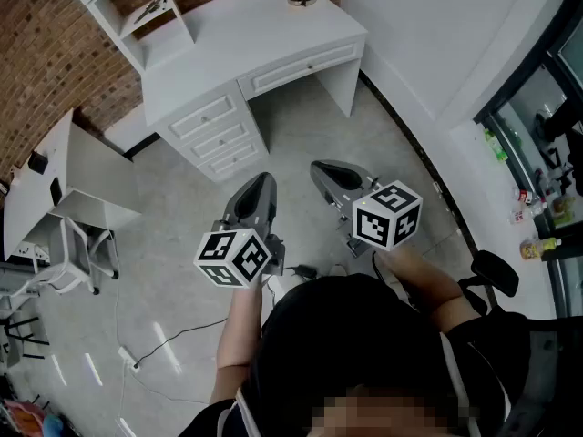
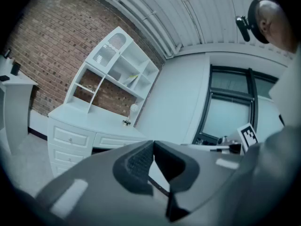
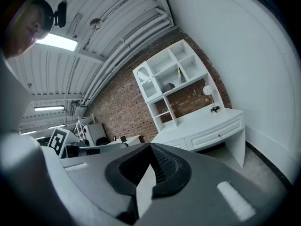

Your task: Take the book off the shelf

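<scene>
Nothing of the task is done yet. The left gripper (image 2: 153, 145) and right gripper (image 3: 150, 147) each have their jaws pressed together on nothing. They sit at the centre of the head view, well apart from the white desk (image 1: 246, 44) at its top. The book (image 3: 178, 73), probably the thin leaning item, stands untouched in the shelf (image 3: 164, 79), upper middle of the right gripper view. All 3 steps are left: approach, grip, withdraw.
</scene>
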`<action>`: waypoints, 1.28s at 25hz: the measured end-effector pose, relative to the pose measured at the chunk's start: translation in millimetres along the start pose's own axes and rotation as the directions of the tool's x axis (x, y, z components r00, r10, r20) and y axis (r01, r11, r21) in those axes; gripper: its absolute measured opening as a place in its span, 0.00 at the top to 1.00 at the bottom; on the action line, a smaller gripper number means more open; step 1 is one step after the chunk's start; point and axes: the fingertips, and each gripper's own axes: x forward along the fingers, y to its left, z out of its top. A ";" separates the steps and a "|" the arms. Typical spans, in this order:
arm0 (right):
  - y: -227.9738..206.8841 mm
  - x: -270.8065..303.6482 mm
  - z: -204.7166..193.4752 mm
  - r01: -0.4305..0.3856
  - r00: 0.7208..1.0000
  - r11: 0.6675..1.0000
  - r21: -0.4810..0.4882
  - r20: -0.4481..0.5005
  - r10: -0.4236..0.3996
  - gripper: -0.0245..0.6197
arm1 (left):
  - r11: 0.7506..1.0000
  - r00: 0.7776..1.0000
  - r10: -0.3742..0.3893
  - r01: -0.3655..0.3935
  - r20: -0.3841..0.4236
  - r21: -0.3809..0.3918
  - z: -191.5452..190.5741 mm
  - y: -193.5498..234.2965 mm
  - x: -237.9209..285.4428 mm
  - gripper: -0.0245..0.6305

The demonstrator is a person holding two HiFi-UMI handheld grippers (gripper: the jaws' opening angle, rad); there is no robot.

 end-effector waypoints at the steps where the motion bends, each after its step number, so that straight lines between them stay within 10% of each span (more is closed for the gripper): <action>1: -1.8 -0.8 0.1 0.002 1.000 1.000 -0.004 -0.001 -0.002 0.96 | 1.000 1.000 -0.001 0.001 -0.002 0.000 -0.8 -1.2 1.7 0.96; 32: -67.0 -25.5 6.7 0.006 1.000 1.000 -0.013 -0.011 -0.006 0.96 | 1.000 1.000 -0.006 0.006 0.002 -0.020 -22.3 -41.4 60.9 0.96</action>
